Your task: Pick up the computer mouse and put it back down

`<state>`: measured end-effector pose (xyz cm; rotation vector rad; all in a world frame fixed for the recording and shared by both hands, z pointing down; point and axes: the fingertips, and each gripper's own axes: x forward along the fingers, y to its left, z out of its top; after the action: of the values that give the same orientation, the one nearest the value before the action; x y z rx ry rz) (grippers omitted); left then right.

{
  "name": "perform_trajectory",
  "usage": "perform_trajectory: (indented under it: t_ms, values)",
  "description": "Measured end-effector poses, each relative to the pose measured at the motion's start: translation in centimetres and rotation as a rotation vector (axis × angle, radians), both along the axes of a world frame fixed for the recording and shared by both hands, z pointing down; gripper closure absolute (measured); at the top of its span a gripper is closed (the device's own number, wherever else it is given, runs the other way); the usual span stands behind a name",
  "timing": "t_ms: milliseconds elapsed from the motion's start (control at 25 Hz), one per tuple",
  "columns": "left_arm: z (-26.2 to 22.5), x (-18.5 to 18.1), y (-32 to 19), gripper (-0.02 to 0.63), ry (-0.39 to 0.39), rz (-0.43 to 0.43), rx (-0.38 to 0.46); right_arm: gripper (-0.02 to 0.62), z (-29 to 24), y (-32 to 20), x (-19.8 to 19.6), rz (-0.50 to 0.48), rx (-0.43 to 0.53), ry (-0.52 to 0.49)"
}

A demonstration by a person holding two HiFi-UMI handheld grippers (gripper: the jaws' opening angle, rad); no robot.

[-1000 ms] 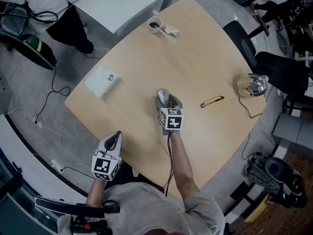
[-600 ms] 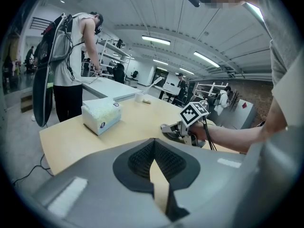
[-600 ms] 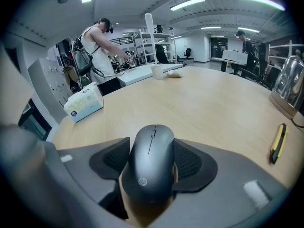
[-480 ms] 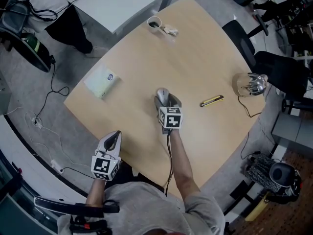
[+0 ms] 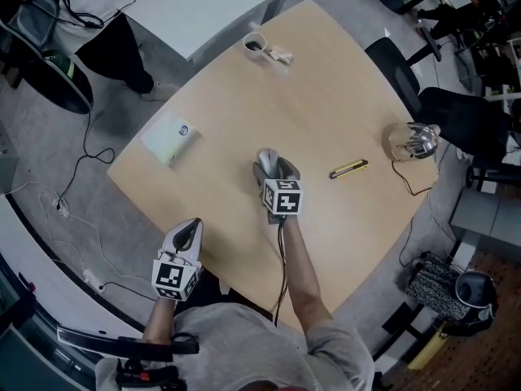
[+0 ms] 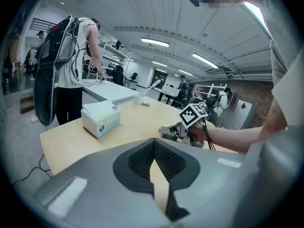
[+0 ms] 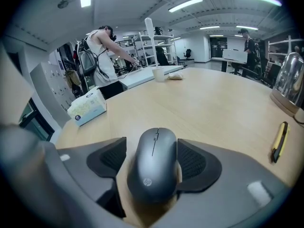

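Open-plan workshop with ceiling strip lights surrounds a pale wooden table (image 5: 342,80) with rounded corners, where a grey computer mouse (image 7: 153,163) lies near the middle, a little toward the edge at which the person stands. The right tongs (image 5: 273,169) are straight over it, angled down. The mouse sits between their two jaws with its long axis along the tongs' own line, and its wheel end points away toward the far corner that holds a cup (image 5: 256,41). These jaws are opening and stand wide: a strip of table shows between the mouse and the left pad, while the right pad lies just beside the mouse's flank, and I cannot tell whether it touches. Judging by this, the mouse rests on the table and is being let go, not gripped. The left tongs (image 5: 187,233) hang off the near edge, well apart from the mouse, with their jaws closed tip to tip on nothing. The right hand is plainly the nearer one.
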<state>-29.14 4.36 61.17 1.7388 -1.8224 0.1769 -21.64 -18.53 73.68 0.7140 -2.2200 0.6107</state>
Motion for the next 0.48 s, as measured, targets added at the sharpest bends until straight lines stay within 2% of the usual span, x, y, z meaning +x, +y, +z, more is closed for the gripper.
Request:
perform_trajectory:
  t_ms: [240,360,480]
  values:
    - [-0.8,-0.2,0.3,0.586,-0.011,-0.003,0.019,0.256,-1.5,0.2,-0.1,-0.008,0.035,-0.011]
    - [-1.3,0.1,0.5,0.586,-0.014,-0.002,0.031,0.31,-2.9,0.2,0.4,0.001,0.091,-0.017]
    - [-1.8,0.3,0.4,0.586,-0.02,0.0,0.042,0.342,-4.1,0.2,0.8,0.013,0.106,-0.031]
